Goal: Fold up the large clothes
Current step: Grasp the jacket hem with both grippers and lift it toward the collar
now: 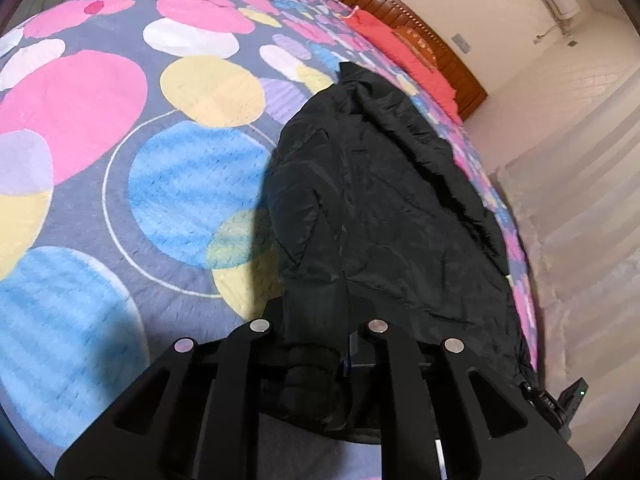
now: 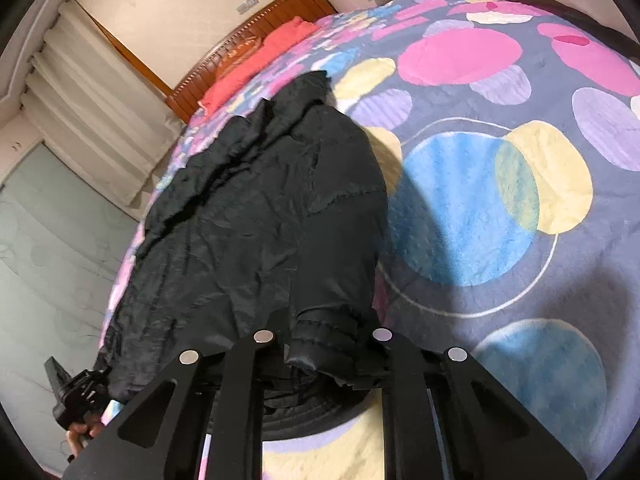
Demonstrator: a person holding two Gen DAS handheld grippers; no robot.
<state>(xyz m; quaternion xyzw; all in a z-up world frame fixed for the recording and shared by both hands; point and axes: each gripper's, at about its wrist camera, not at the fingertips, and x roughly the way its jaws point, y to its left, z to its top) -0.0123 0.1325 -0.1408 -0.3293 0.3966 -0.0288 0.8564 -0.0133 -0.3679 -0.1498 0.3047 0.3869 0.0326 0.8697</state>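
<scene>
Folding looks barely begun: the black jacket (image 1: 380, 200) lies lengthwise along the bed (image 1: 120, 160) edge, filling the centre-right of the left wrist view, rumpled and not yet squared into a neat stack. Left tongs (image 1: 316, 344) are clenched on bunched jacket fabric at the bottom centre; right tongs (image 2: 324, 344) likewise pinch a hem or cuff. Most folds, I judge, remain.

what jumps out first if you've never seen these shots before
A black jacket lies along the edge of a bed whose blanket is covered in big pink, blue and yellow circles. The left gripper and right gripper each pinch its near end. A red pillow sits by the wooden headboard.
</scene>
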